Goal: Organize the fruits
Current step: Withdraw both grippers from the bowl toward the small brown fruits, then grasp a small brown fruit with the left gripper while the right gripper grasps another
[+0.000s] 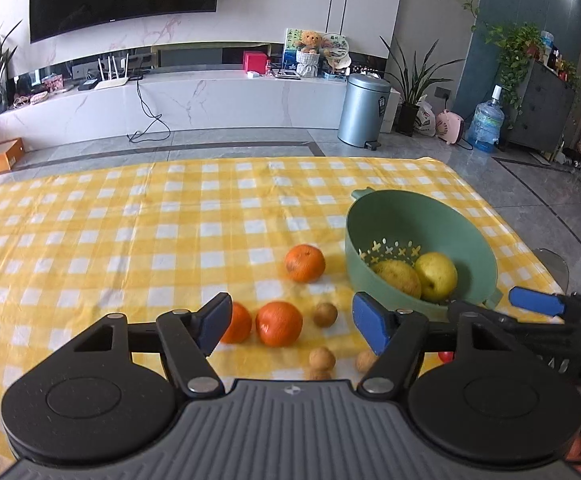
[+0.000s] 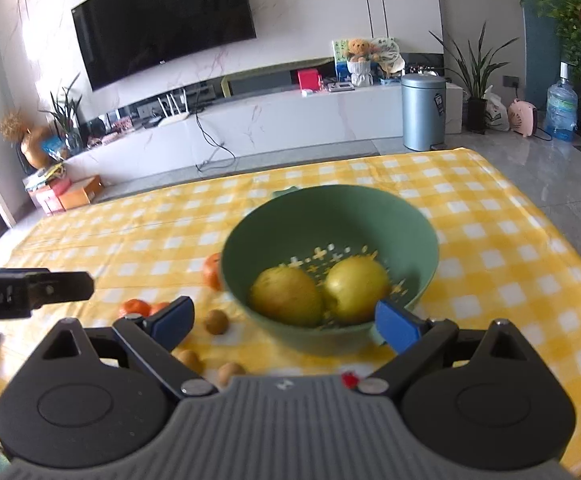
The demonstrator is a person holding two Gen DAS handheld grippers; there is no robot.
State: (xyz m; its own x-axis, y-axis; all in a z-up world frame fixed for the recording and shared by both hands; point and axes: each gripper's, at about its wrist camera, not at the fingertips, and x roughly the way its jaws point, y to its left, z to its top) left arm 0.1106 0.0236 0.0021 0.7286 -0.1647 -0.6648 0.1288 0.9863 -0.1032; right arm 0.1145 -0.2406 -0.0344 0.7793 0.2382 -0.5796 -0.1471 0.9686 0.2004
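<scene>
On the table [image 1: 90, 216], under a yellow checked cloth, the fruit sits just ahead of both tools. From the left wrist view, the left hand-held gripper [image 1: 292, 326] hangs above the cloth with its jaws spread wide and nothing between the pads. One orange [image 1: 279, 323] lies in the gap between its fingers, a second orange [image 1: 237, 322] is partly hidden behind the left finger, and a third orange [image 1: 305, 263] rests farther ahead. Small brown fruits [image 1: 325, 314] are scattered near the right finger (three or four, some cut off by the tool's body). Ahead and to the right stands the green colander [image 1: 390, 216], holding two yellow fruits [image 1: 436, 276] side by side and touching.

From the right wrist view, the right hand-held gripper [image 2: 286, 322] is likewise released and empty, poised just in front of the colander's near wall [image 2: 330, 344]. Both yellow fruits [image 2: 286, 296] lie beyond its fingertips, inside the bowl. Oranges [image 2: 134, 307] and brown fruits [image 2: 216, 321] lie to its left on the cloth.
</scene>
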